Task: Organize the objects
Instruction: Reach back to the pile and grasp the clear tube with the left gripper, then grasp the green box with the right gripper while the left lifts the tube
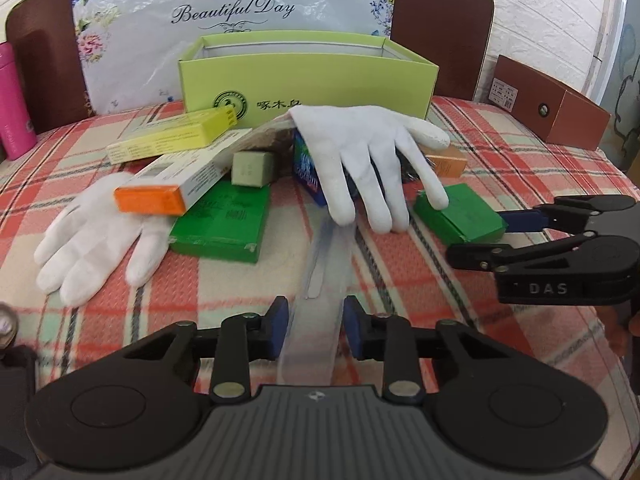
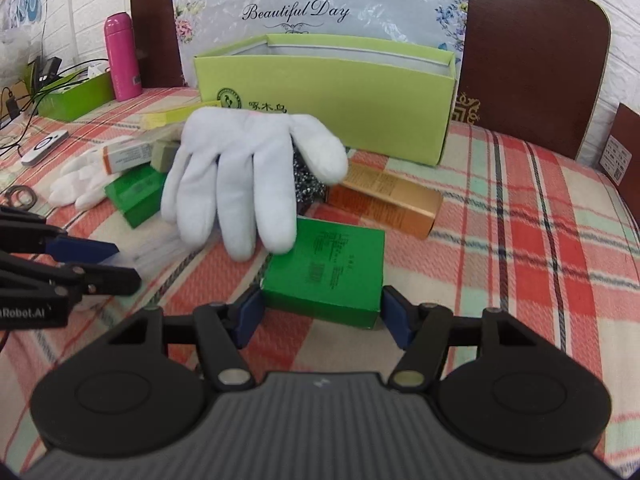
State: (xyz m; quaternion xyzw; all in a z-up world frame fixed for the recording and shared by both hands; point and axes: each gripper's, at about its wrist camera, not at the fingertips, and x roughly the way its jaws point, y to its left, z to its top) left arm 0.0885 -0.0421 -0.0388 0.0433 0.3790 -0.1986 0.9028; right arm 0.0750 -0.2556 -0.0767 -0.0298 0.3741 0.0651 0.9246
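A pile of small boxes and two white gloves lies before an open lime-green box [image 1: 308,84] on a plaid cloth. My left gripper [image 1: 316,328] has its pads on both sides of a clear plastic strip [image 1: 320,280] that runs toward the draped glove [image 1: 360,156]. My right gripper [image 2: 322,314] is open around a small green box [image 2: 328,272], pads beside its two sides; it also shows in the left wrist view [image 1: 476,236]. The draped glove [image 2: 240,176] rests its fingertips on that green box. A second glove [image 1: 92,236] lies flat at left.
A larger green box [image 1: 224,220], an orange-ended white box [image 1: 176,184], a yellow box [image 1: 172,136], a blue pack [image 1: 306,168] and an orange-gold box [image 2: 384,200] lie in the pile. A pink bottle [image 2: 120,56], brown box [image 1: 548,100] and cables [image 2: 24,92] stand around.
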